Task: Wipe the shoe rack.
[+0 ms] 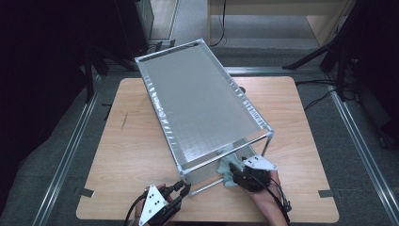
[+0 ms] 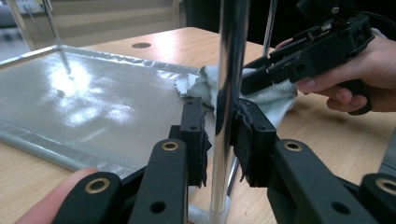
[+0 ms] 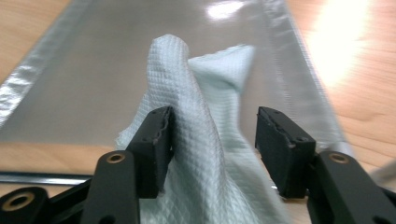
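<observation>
Right claw (image 3: 212,149) gapes around waffle-weave cloth (image 3: 201,154); left claw (image 2: 219,140) loosely straddles chrome post (image 2: 229,70).

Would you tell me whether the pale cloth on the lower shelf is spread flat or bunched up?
Bunched up: the cloth rises in a crumpled peak between the open right gripper, with folds falling to the lower shelf.

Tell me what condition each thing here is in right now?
Metal-frame rack: upright on the table, grey fabric shelves stretched flat.
Chrome corner post: upright, between the left gripper's fingers; a gap shows on one side.
Pale waffle-weave cloth: crumpled, bunched upward, lying on the lower shelf's near end.
Right gripper: fingers apart around the cloth, one touching it.
</observation>
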`<state>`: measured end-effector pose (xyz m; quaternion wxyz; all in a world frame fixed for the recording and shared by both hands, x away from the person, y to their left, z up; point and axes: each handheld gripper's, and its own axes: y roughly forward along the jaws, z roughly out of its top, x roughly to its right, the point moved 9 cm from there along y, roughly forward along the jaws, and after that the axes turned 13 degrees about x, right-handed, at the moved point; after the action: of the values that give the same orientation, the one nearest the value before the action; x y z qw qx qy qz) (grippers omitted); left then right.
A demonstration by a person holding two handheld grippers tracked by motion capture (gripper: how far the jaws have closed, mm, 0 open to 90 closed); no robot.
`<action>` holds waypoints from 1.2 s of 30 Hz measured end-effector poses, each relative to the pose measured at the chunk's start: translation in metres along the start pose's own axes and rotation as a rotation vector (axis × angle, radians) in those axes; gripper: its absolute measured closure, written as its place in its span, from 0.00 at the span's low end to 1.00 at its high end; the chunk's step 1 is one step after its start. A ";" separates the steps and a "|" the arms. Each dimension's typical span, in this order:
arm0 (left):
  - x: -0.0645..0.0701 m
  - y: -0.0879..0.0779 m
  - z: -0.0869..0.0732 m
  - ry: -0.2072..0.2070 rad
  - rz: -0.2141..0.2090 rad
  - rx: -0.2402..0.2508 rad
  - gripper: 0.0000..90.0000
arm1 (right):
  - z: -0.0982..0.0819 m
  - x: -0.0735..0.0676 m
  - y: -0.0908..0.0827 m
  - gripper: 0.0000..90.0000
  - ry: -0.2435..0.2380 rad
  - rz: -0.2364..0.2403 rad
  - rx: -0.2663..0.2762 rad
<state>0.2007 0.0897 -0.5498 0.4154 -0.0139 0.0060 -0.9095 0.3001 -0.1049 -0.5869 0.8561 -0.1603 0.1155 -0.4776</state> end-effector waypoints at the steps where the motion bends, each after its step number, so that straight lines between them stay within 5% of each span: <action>1: 0.000 0.000 0.000 0.000 -0.002 -0.001 0.86 | -0.002 -0.004 0.002 0.52 -0.013 0.015 -0.012; 6: 0.001 0.000 -0.001 0.001 -0.007 -0.015 0.91 | -0.012 -0.003 0.010 0.84 -0.081 0.003 -0.055; 7: 0.001 0.000 -0.001 0.003 -0.005 -0.014 0.91 | -0.011 0.003 0.010 0.87 -0.077 -0.021 -0.051; 9: 0.001 0.000 -0.001 0.001 -0.003 -0.013 0.91 | -0.009 0.025 0.009 0.91 -0.082 -0.145 -0.040; 10: 0.001 0.000 -0.001 0.000 -0.004 -0.013 0.91 | -0.010 0.040 0.008 0.92 -0.118 -0.245 -0.041; 11: 0.001 0.000 -0.001 -0.002 -0.005 -0.013 0.91 | -0.011 0.047 0.008 0.92 -0.122 -0.282 -0.041; 14: 0.001 0.000 -0.001 -0.007 -0.005 -0.012 0.91 | -0.014 0.045 0.008 0.93 -0.089 -0.278 -0.040; 23: 0.001 0.001 -0.002 -0.022 0.000 -0.011 0.91 | -0.018 -0.030 0.021 0.93 -0.106 -0.053 -0.082; 27: 0.002 0.001 -0.002 -0.023 -0.002 -0.009 0.91 | -0.022 -0.086 0.022 0.93 -0.099 0.150 -0.084; 29: 0.002 0.001 -0.002 -0.018 -0.003 -0.009 0.91 | -0.023 -0.105 0.022 0.93 -0.124 0.207 -0.081; 34: 0.002 0.000 -0.002 -0.015 -0.003 -0.012 0.91 | -0.023 -0.100 0.022 0.92 -0.119 0.241 -0.088; 36: 0.002 0.000 -0.002 -0.015 -0.003 -0.013 0.91 | -0.021 -0.080 0.021 0.92 -0.129 0.179 -0.093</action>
<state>0.1997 0.0881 -0.5519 0.4140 -0.0233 0.0089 -0.9099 0.2680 -0.0299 -0.6114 0.8925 -0.2194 0.0961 -0.3823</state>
